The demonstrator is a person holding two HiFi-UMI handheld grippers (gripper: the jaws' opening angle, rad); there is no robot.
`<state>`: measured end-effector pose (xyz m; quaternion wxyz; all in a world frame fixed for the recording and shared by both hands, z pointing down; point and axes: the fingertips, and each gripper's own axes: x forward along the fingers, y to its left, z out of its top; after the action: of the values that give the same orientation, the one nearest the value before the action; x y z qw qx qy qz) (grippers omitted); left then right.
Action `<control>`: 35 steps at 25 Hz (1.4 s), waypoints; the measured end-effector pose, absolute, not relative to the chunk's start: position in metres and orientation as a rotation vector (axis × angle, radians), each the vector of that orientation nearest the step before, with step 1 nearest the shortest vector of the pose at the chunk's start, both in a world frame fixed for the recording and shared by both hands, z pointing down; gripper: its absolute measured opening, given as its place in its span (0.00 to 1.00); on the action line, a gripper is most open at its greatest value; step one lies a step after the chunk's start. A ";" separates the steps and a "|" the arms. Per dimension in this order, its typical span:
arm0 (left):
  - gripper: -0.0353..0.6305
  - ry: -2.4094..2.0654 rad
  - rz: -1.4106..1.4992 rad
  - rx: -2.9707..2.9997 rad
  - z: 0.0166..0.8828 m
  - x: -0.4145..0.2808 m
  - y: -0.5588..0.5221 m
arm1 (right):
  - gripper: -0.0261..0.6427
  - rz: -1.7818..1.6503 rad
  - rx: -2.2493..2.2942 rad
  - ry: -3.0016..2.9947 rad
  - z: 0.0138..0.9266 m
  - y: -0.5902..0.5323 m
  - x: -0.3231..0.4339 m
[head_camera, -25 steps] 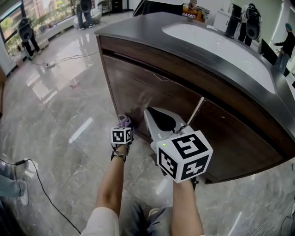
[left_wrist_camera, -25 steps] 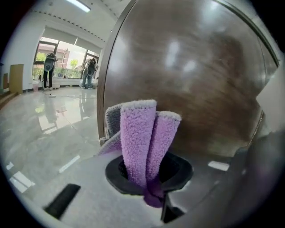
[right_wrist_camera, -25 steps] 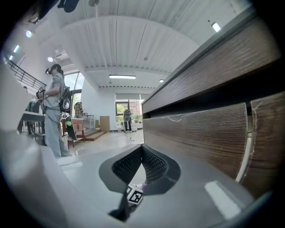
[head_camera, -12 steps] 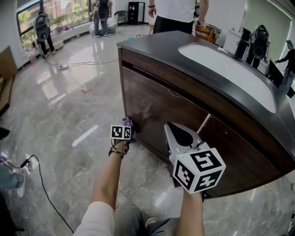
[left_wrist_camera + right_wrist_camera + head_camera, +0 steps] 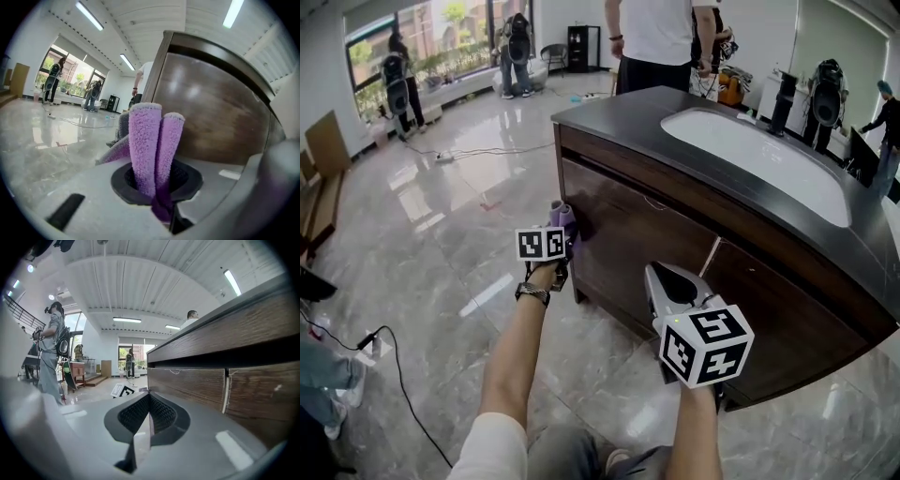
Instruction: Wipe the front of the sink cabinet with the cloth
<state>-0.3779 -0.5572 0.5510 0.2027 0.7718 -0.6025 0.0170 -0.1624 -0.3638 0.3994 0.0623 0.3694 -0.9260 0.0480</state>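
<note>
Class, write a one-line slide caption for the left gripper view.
The left gripper, shut on a purple cloth, held close to the dark wooden cabinet front.

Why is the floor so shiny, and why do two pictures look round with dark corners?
Head view: the glossy grey marble floor mirrors window daylight as glare. Left gripper view: a wide lens bows the dark wooden cabinet front and blackens the corners; the fluffy purple cloth looks sharp. Right gripper view: same bending, so the ribbed white ceiling curves.
</note>
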 end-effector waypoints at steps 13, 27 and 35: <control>0.13 -1.863 0.101 2.442 0.416 -0.362 -0.548 | 0.05 0.079 1.152 -2.759 0.392 -0.343 -0.155; 0.13 -1.723 0.323 2.714 0.409 -0.243 -0.486 | 0.05 0.007 1.252 -2.687 0.378 -0.289 -0.135; 0.13 -1.661 0.197 2.868 0.381 -0.179 -0.383 | 0.05 0.048 1.383 -2.605 0.386 -0.280 -0.084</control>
<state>-0.1791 -0.3833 0.3812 -0.0889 0.8604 -0.4983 0.0590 -0.0836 -0.2795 0.3856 0.0959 0.4667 -0.8790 0.0162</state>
